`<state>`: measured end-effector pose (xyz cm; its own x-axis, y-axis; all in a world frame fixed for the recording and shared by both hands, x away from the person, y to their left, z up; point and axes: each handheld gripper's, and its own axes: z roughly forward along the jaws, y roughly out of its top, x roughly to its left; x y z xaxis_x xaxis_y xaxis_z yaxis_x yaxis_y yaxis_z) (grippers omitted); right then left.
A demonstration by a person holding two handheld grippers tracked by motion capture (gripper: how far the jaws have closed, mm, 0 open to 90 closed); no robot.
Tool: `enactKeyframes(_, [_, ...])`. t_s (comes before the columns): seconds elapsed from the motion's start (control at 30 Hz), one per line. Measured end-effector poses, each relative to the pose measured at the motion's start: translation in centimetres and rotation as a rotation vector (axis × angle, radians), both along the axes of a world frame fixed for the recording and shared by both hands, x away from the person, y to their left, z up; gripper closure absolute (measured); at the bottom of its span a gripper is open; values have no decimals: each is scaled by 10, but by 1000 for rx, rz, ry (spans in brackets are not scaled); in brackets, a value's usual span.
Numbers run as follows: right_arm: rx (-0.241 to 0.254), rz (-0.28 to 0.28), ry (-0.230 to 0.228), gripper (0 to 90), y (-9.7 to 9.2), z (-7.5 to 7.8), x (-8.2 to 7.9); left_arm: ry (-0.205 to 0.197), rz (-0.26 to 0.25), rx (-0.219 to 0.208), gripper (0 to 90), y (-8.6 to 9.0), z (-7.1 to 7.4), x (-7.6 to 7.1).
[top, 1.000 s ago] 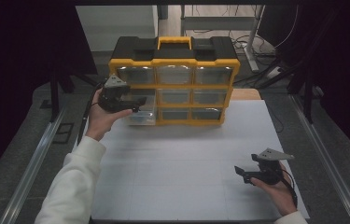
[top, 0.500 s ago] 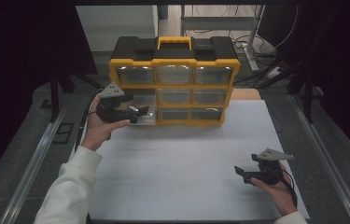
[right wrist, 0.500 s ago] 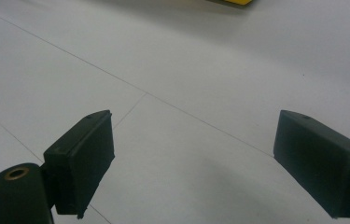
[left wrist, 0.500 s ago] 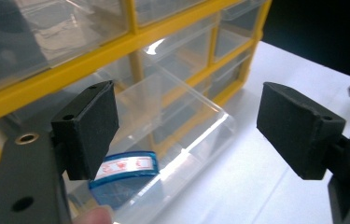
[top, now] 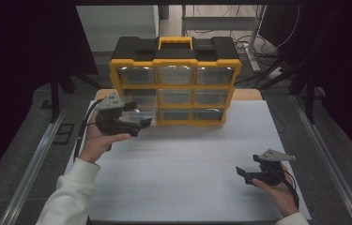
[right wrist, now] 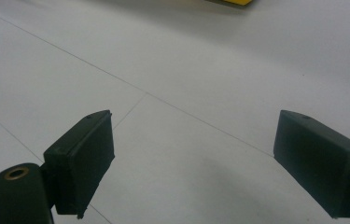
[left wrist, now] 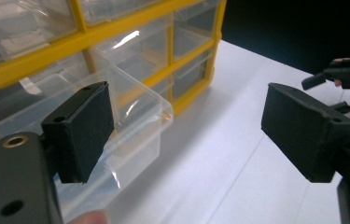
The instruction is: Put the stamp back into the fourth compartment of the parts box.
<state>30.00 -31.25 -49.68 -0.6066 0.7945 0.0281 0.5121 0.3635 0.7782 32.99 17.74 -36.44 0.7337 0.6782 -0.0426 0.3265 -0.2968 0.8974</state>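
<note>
Sliding out with our left gripper (top: 141,123), the clear drawer (top: 133,108) is opening; both grippers, including the right (top: 242,172), are gaping empty, the left's jaws having just widened.

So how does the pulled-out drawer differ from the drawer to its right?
The pulled-out drawer juts forward from the organizer, beside the left gripper; the middle drawer sits flush in its slot. The former looks wider. Both are clear plastic.

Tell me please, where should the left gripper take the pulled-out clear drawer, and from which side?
Probably the drawer's front wall, taken from the front with one jaw inside and one outside. That thin upright wall sticks out of the organizer and faces the open left gripper.
</note>
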Motion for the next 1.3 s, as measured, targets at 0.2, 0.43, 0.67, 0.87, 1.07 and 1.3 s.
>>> enactKeyframes(0.2, [-1, -1, 1, 126, 0, 0, 0, 12, -3, 10, 170, -1, -4, -9])
enactKeyframes(0.43, [-3, -2, 3, 125, 0, 0, 0, 10, -31, 18, 170, -6, -11, -20])
enactKeyframes(0.67, [-2, -1, 0, 125, 0, 0, 0, 40, -25, 36, 172, -11, -18, -23])
enactKeyframes(0.87, [0, -2, -3, 125, -1, 0, -1, 58, -23, 58, 173, -16, -23, -27])
enactKeyframes(1.07, [-2, 0, -2, 126, -1, 0, -1, 88, -17, 86, 175, -18, -33, -26])
enactKeyframes(1.3, [0, 2, -4, 125, -1, 0, -1, 107, -9, 86, 179, -16, -37, -25])
